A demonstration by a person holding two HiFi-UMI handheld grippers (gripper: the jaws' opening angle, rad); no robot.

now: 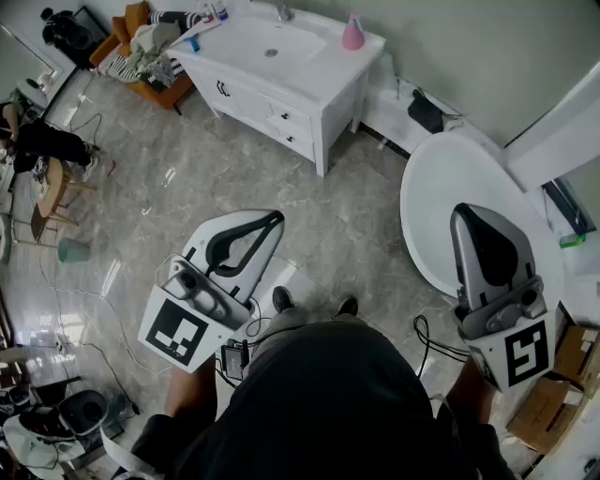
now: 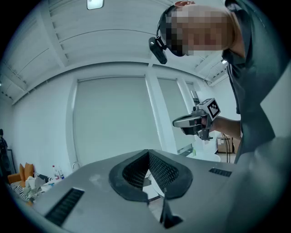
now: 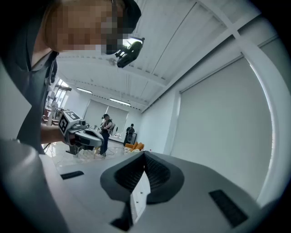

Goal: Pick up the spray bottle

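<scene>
A pink bottle (image 1: 352,33) stands on the back right corner of the white vanity (image 1: 309,80), far ahead of me. Small bottles (image 1: 217,11) stand at the vanity's back left corner; the left gripper view shows these bottles (image 2: 55,173) low at its left edge. Which one is the spray bottle I cannot tell. My left gripper (image 1: 274,221) is held level over the floor with its jaws together and nothing between them. The right gripper (image 1: 462,214) hovers by the bathtub, also shut and empty. Each gripper view shows the other gripper held out to the side.
A white oval bathtub (image 1: 441,197) lies at the right. Cardboard boxes (image 1: 553,394) sit at the lower right. An orange chair piled with clothes (image 1: 141,56) stands left of the vanity. People (image 3: 106,132) stand farther back in the room. Cables trail over the marble floor (image 1: 187,187).
</scene>
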